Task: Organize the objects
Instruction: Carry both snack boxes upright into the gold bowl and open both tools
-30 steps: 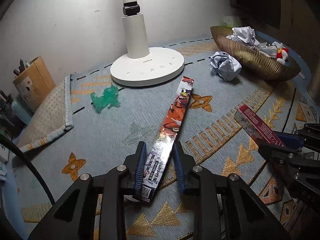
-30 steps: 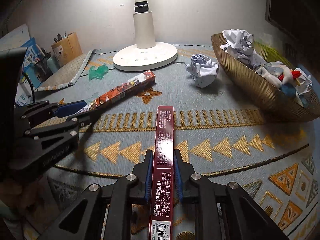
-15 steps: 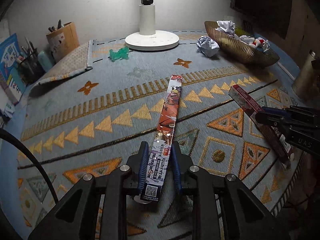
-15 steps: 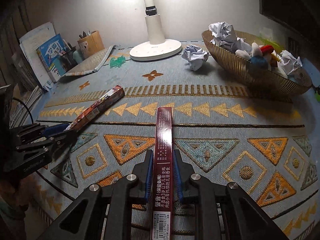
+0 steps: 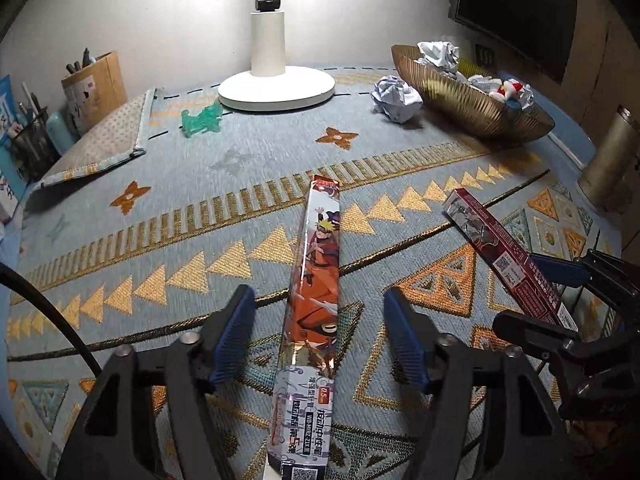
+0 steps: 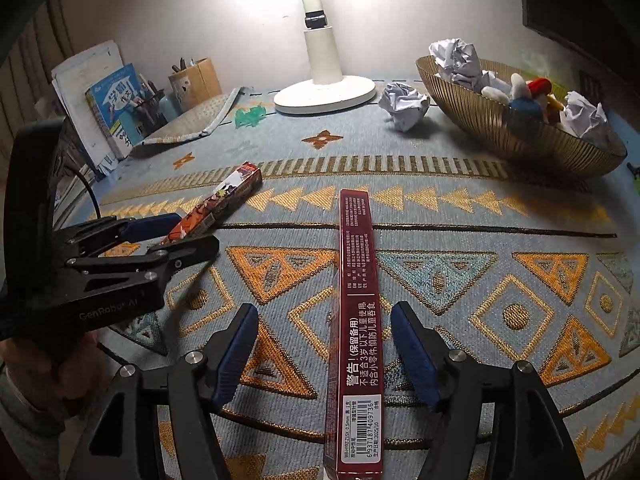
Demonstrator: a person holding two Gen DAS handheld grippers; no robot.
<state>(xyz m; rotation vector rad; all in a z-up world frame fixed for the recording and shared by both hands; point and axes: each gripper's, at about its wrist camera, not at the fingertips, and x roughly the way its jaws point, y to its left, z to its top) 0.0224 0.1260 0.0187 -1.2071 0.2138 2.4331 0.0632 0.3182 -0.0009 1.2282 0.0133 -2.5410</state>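
A long orange cartoon-print box [image 5: 316, 300] lies on the patterned mat between the spread fingers of my left gripper [image 5: 320, 332], which is open and not touching it. It also shows in the right wrist view [image 6: 216, 208]. A long dark red box [image 6: 356, 320] lies on the mat between the spread fingers of my right gripper [image 6: 324, 344], also open. The red box shows at the right of the left wrist view [image 5: 504, 256], with the right gripper [image 5: 568, 300] around it.
A gold bowl [image 6: 480, 120] with crumpled paper and toys stands at the back right. A loose paper ball [image 6: 404, 104], a white lamp base [image 6: 324, 96], a green toy [image 6: 250, 115], a folded cloth [image 5: 100, 148], pen holders and books [image 6: 116, 108] lie at the back and left. A metal cup [image 5: 608, 164] stands far right.
Both grippers have opened and let go of their boxes, which now rest on the mat near the front edge. Before that, both carried the boxes back from the lamp area.
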